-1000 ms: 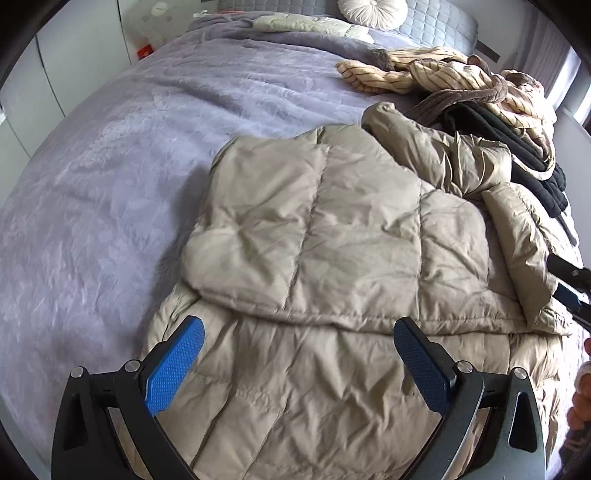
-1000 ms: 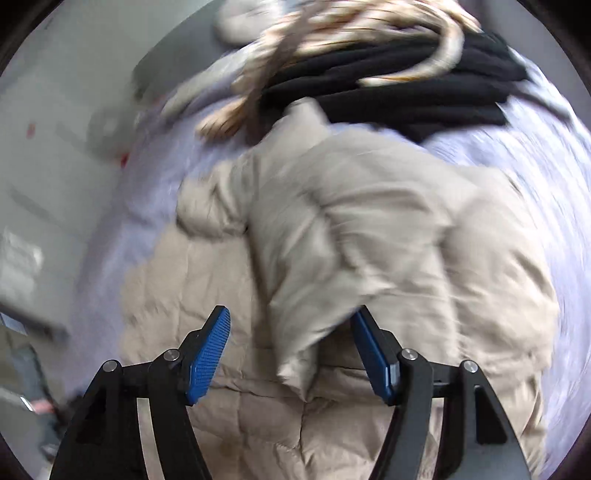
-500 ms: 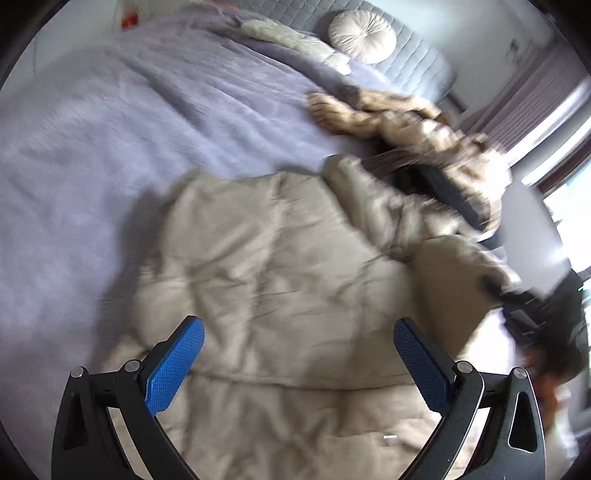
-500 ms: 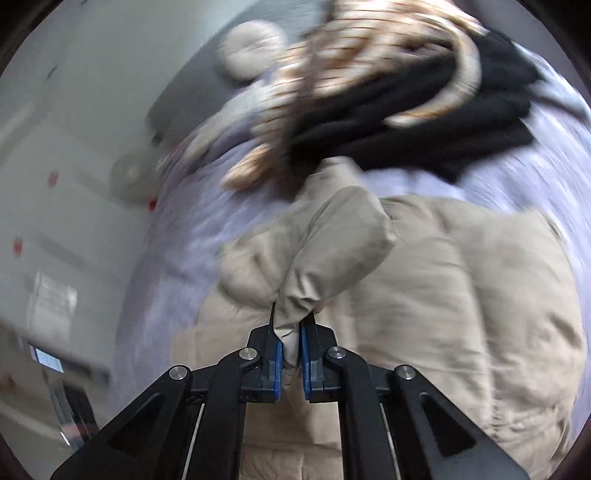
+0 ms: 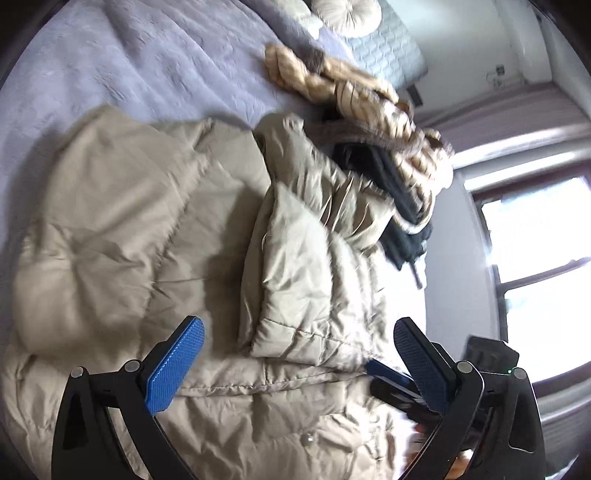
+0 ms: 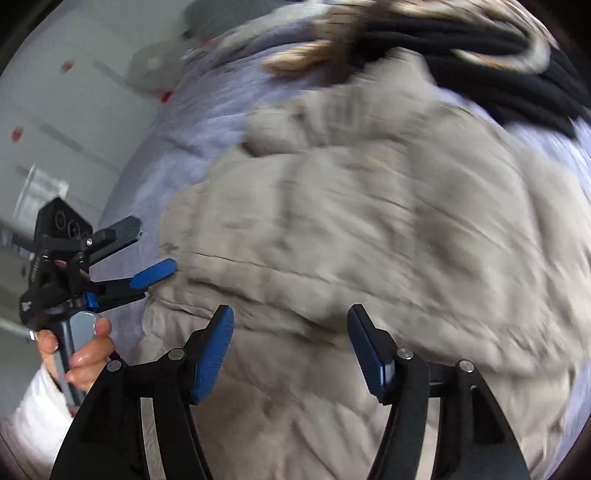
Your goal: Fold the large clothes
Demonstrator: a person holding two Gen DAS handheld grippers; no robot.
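Lavender bedspread (image 5: 147,66) seen across whole bed. Beige puffer jacket (image 5: 155,236) spread on it, both sleeves laid inward over body; right sleeve (image 5: 314,280) folded across middle. Pile of striped tan garment (image 5: 369,92) and black garment (image 5: 391,192) lying just beyond jacket collar, touching it. Round cream cushion (image 5: 347,14) set against quilted headboard (image 5: 391,48). Left gripper (image 5: 299,354) held over jacket hem, jaws wide apart, nothing gripped. Right gripper (image 6: 291,343) held over jacket, jaws spread, empty; view motion-blurred.
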